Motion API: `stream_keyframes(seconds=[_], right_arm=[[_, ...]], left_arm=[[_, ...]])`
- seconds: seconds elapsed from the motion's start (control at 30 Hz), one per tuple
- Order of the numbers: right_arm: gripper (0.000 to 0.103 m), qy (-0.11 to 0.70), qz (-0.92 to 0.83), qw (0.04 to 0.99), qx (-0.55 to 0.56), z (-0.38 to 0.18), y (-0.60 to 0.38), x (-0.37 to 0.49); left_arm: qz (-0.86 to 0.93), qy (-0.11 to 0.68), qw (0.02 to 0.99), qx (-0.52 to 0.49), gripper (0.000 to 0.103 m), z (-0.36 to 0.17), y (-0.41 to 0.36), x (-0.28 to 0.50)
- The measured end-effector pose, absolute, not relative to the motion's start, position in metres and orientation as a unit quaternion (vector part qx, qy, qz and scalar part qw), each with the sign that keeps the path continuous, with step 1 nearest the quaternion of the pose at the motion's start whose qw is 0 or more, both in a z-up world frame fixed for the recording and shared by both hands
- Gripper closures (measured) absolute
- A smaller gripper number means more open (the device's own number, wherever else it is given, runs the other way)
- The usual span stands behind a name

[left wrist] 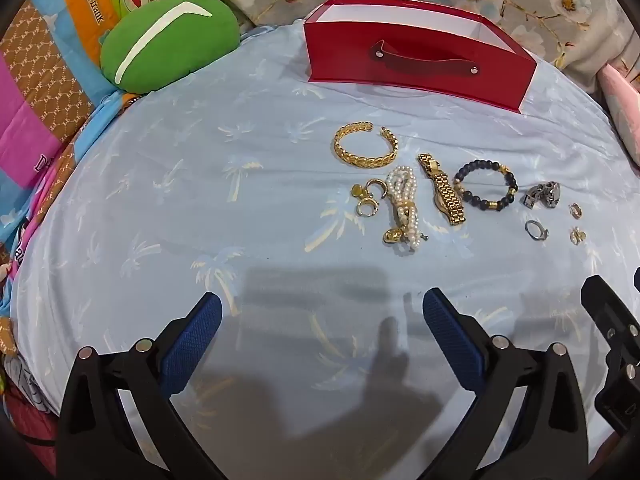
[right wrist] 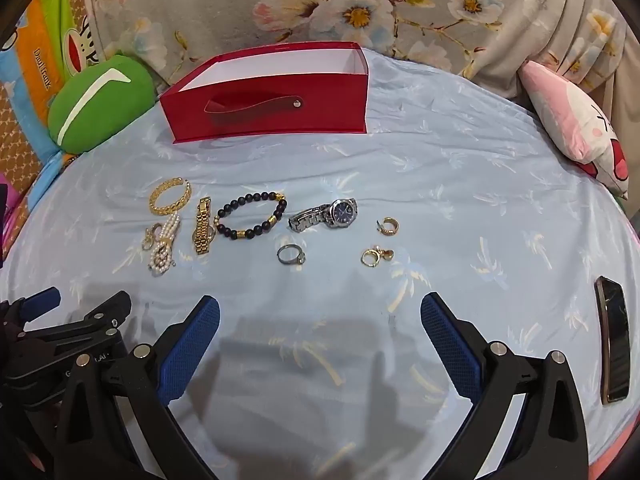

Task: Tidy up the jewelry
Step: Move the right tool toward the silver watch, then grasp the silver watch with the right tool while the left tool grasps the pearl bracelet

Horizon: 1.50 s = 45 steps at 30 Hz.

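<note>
A pale blue sheet (right wrist: pixel 440 184) printed with palm trees covers a bed and fills most of both views. Behind it hangs a grey floral cloth (right wrist: pixel 320 8). At the far left lie a striped cartoon blanket (left wrist: pixel 44 80) and a green cushion (left wrist: pixel 170 40); at the far right sits a pink plush (right wrist: pixel 576 124). An open red box (right wrist: pixel 272 100) with white lining and a strap handle stands upright at the back of the sheet, nothing in front of it but the jewelry. A dark phone (right wrist: pixel 614 348) lies flat near the right edge. The jewelry lies in a loose row between box and grippers: gold cuff (right wrist: pixel 170 196), pearl bracelet (right wrist: pixel 164 250), gold watch (right wrist: pixel 203 226), black bead bracelet (right wrist: pixel 252 216), silver watch (right wrist: pixel 326 214), silver ring (right wrist: pixel 292 255), and gold earrings (right wrist: pixel 378 256) on the right, more by the pearls. The left gripper (left wrist: pixel 322 320) and right gripper (right wrist: pixel 320 320) hover side by side over bare sheet, jaws spread wide, holding nothing, well short of the jewelry.
</note>
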State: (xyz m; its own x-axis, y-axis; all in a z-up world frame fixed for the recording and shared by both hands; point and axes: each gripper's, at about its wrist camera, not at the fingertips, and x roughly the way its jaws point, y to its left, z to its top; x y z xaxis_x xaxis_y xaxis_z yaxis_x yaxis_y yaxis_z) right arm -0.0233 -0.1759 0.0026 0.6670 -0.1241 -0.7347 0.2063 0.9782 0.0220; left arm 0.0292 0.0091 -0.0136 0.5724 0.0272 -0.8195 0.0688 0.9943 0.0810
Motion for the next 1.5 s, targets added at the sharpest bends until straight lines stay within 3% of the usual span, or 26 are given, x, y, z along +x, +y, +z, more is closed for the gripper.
stream_keyframes(seconds=[0.47, 0.73, 0.93, 1.2, 1.43, 1.5], right_arm=[[0.009, 0.402, -0.08, 0.91, 0.066, -0.004, -0.182, 0.016], [0.036, 0.422, -0.063, 0.898, 0.107, -0.019, -0.199, 0.048], [0.045, 0.432, -0.062, 0.889, 0.136, -0.031, -0.21, 0.062], [0.047, 0.411, -0.057, 0.892, 0.18, -0.034, -0.218, 0.076], [0.067, 0.397, -0.061, 0.896, 0.19, -0.035, -0.224, 0.083], [0.069, 0.392, -0.061, 0.898, 0.19, -0.035, -0.225, 0.082]], left_arm=[[-0.009, 0.465, 0.884, 0.048, 0.005, -0.018, 0.014, 0.049], [-0.011, 0.467, 0.884, 0.036, 0.005, -0.019, 0.023, 0.057], [-0.003, 0.471, 0.882, 0.029, 0.005, -0.024, 0.031, 0.059], [0.0, 0.476, 0.879, 0.023, 0.005, -0.028, 0.035, 0.062], [-0.002, 0.479, 0.878, 0.022, 0.005, -0.032, 0.034, 0.064], [-0.002, 0.48, 0.877, 0.022, 0.005, -0.033, 0.034, 0.065]])
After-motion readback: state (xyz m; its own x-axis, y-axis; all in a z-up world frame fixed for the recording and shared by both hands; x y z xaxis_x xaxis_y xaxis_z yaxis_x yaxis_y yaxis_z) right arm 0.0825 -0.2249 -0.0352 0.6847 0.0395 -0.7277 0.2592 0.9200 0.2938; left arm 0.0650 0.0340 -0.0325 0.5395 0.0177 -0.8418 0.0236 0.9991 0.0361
